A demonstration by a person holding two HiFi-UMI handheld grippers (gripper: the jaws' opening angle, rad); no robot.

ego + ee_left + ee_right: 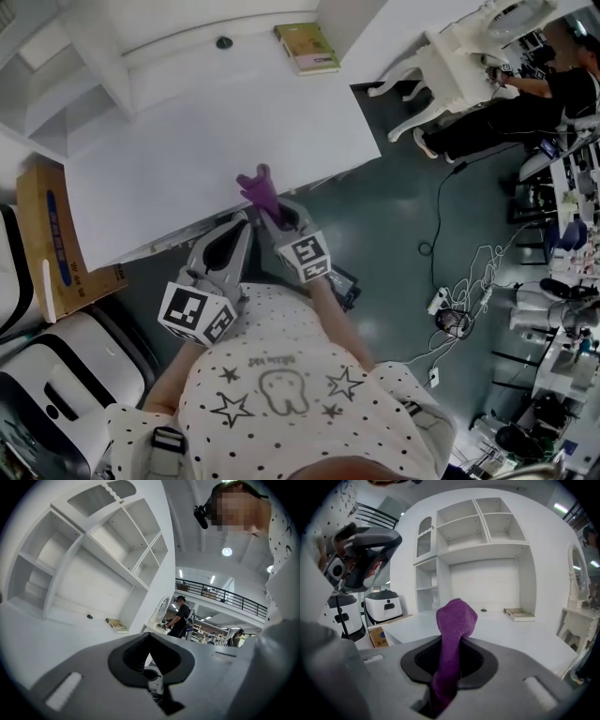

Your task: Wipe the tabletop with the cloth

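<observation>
The white tabletop [206, 141] spreads out ahead of me in the head view. My right gripper [273, 215] hovers over its near edge, shut on a purple cloth [258, 186] whose bunched end sticks up past the jaws. In the right gripper view the cloth [455, 619] rises from between the closed jaws of that gripper [452, 641], with the tabletop [501, 630] beyond. Just left of it, off the table's near edge, my left gripper [241, 222] is shut with nothing in it. The left gripper view shows that gripper [149, 634] with its pads meeting, bare.
A book [307, 47] and a small dark object [223, 42] lie at the table's far side, below a white shelf unit [93, 550]. A cardboard box [47, 234] and white appliances [56, 375] stand at left. A white dressing table [459, 66], a person and floor cables [459, 291] are at right.
</observation>
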